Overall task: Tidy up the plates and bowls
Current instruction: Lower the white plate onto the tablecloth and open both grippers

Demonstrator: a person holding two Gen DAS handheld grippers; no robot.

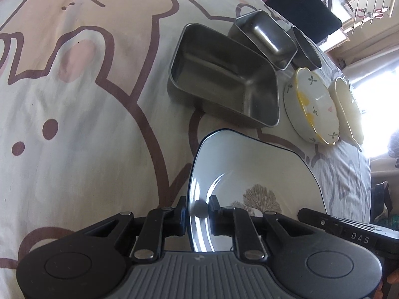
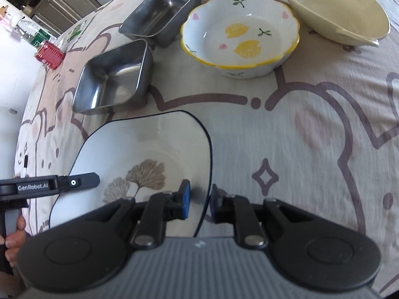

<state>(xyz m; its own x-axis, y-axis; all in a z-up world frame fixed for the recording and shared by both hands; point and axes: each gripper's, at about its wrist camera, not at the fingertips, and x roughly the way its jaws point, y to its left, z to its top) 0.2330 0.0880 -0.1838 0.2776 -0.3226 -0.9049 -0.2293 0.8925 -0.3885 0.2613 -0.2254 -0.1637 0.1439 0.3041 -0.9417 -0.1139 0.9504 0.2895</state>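
On the bear-print cloth [image 2: 286, 149] over the surface, both sets of fingers pinch opposite rims of the white square plate [image 2: 139, 154]: left gripper [image 1: 197, 220], right gripper [image 2: 200, 203]. Beyond it sit two steel trays [image 2: 114, 77], a lemon bowl [image 2: 239, 35] and a cream bowl [image 2: 336, 10]

Bright daylight floods a window [image 1: 374, 114] beyond the cartoon-printed cloth [image 1: 74, 124]; grey cabinets [image 2: 62, 0] stand behind.
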